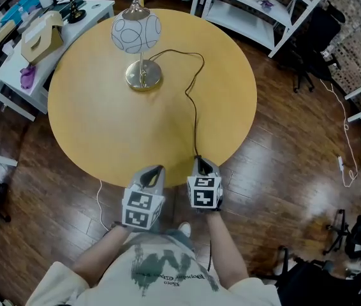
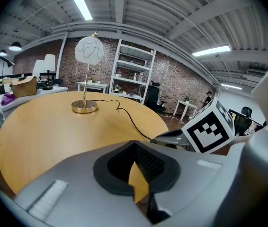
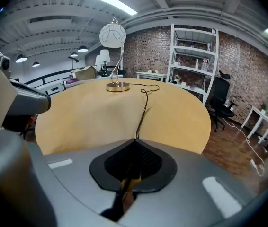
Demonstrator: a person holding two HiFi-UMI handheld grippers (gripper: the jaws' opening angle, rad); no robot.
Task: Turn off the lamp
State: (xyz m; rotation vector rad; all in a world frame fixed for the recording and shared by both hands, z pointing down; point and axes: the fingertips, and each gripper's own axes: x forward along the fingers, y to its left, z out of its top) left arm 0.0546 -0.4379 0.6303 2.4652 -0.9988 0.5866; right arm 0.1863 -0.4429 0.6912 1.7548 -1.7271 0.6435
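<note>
Wooden round table holds the lamp at its far side, white shelves beyond. Its cord reaches your closed right claw; your left claw is closed, empty.

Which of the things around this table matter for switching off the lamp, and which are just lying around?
For the job:
lamp
its black cord
right tongs, closed on that cord at the table edge

Just lying about:
cardboard box and purple item on the side desk
white shelving
office chair
</note>
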